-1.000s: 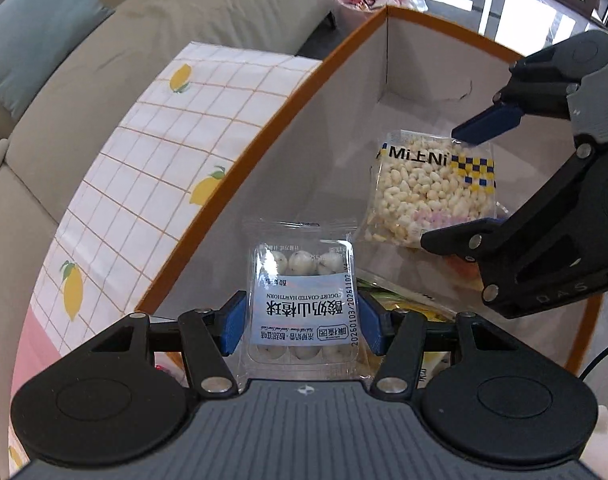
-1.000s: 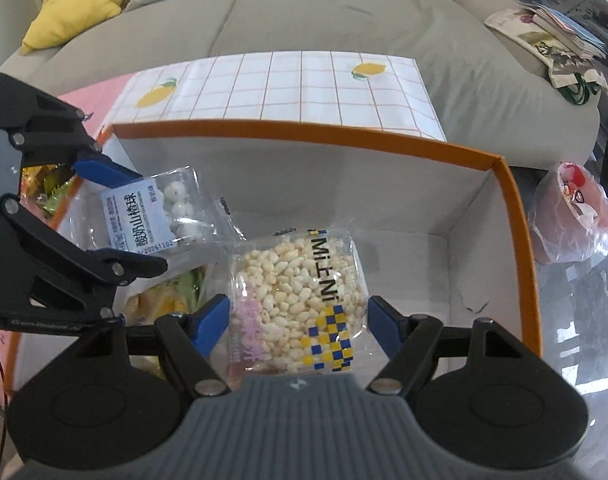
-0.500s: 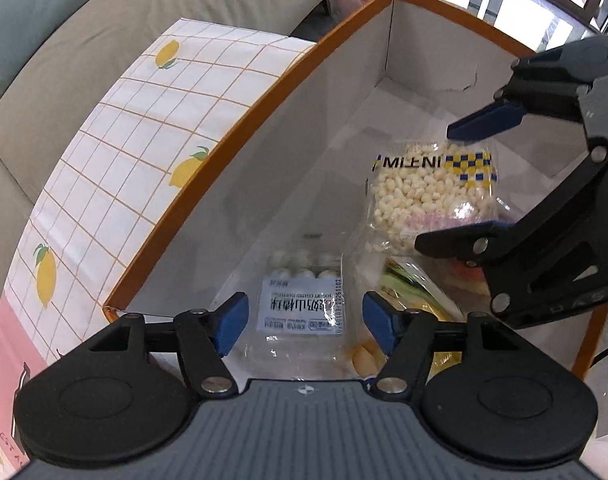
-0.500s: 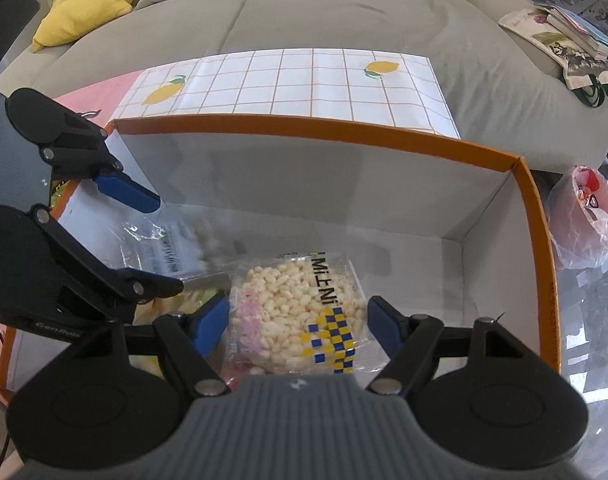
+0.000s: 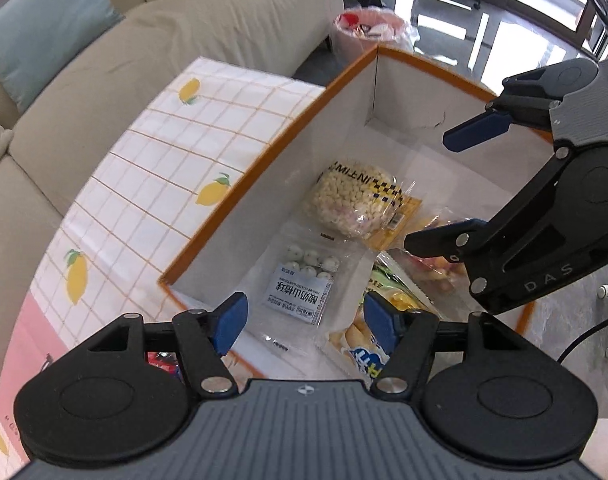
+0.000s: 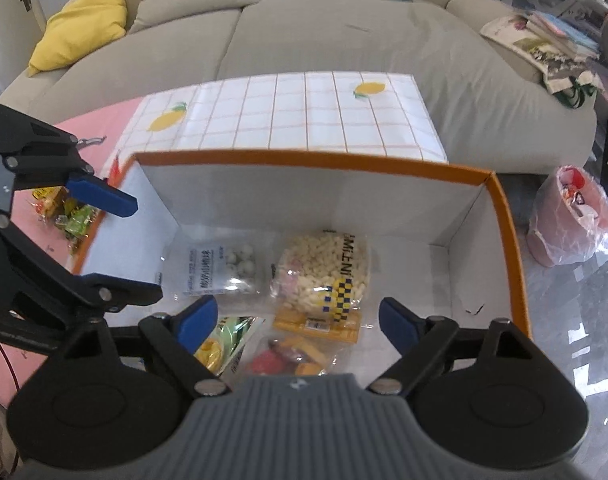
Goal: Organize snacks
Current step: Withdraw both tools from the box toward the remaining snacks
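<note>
Two grippers hang over an orange-rimmed box of snacks. From the left wrist, the left gripper at the bottom of the frame has its jaws spread wide and empty; below them a clear pack of white hawthorn balls lies flat on the box floor, a Mileni puffed-snack bag beyond it. From the right wrist, the right gripper is opening its jaws with nothing between them, and the Mileni bag rests mid-frame beside the hawthorn pack, atop a yellow packet.
</note>
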`<state>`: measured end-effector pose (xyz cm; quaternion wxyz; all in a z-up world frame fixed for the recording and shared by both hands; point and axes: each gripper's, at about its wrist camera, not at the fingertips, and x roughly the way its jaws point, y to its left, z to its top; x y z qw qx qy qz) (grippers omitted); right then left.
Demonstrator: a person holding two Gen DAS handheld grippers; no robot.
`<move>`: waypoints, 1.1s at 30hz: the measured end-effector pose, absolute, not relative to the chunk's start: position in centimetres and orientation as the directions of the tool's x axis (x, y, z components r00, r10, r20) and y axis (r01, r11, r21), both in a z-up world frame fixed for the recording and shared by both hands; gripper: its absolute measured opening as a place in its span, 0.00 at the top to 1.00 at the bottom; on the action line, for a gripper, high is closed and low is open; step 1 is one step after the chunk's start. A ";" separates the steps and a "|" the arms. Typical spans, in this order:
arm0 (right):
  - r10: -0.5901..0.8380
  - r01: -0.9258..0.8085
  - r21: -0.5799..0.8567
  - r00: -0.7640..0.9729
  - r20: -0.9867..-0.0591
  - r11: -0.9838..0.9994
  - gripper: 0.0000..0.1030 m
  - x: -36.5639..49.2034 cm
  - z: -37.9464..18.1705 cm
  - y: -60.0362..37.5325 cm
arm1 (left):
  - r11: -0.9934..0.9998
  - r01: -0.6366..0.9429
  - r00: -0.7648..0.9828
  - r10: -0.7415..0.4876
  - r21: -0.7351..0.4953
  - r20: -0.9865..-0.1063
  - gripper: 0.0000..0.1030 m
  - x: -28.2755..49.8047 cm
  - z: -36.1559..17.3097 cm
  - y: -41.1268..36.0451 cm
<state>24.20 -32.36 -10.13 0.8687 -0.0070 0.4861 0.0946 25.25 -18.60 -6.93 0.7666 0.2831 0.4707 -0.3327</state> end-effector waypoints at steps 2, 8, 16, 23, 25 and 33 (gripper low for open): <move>0.153 -0.167 0.075 0.523 -0.838 0.983 0.17 23.5 -9.3 -31.9 | 0.628 0.768 0.355 -0.247 0.130 -0.902 0.24 24.7 -5.9 -17.9; 0.124 -0.128 0.062 0.566 -0.815 0.990 0.17 21.1 -6.3 -30.1 | 0.693 0.707 0.424 -0.257 0.140 -0.868 0.24 22.7 -2.4 -14.5; 0.133 -0.068 0.118 0.668 -0.732 0.991 0.17 16.8 -2.6 -26.0 | 0.832 0.536 0.568 -0.231 0.141 -0.790 0.24 19.2 0.6 -7.6; 0.194 -0.069 0.213 0.736 -0.649 0.975 0.21 12.9 -2.0 -20.4 | 0.928 0.359 0.632 -0.165 0.099 -0.757 0.24 15.7 0.7 -1.5; 0.214 -0.082 0.230 0.743 -0.634 0.970 0.25 12.1 -2.3 -18.6 | 0.941 0.323 0.646 -0.146 0.095 -0.749 0.24 14.7 0.3 -0.2; 0.240 -0.157 0.189 0.769 -0.592 0.969 0.34 9.9 -4.8 -12.0 | 0.977 0.209 0.679 -0.108 0.050 -0.726 0.26 12.3 -2.0 4.0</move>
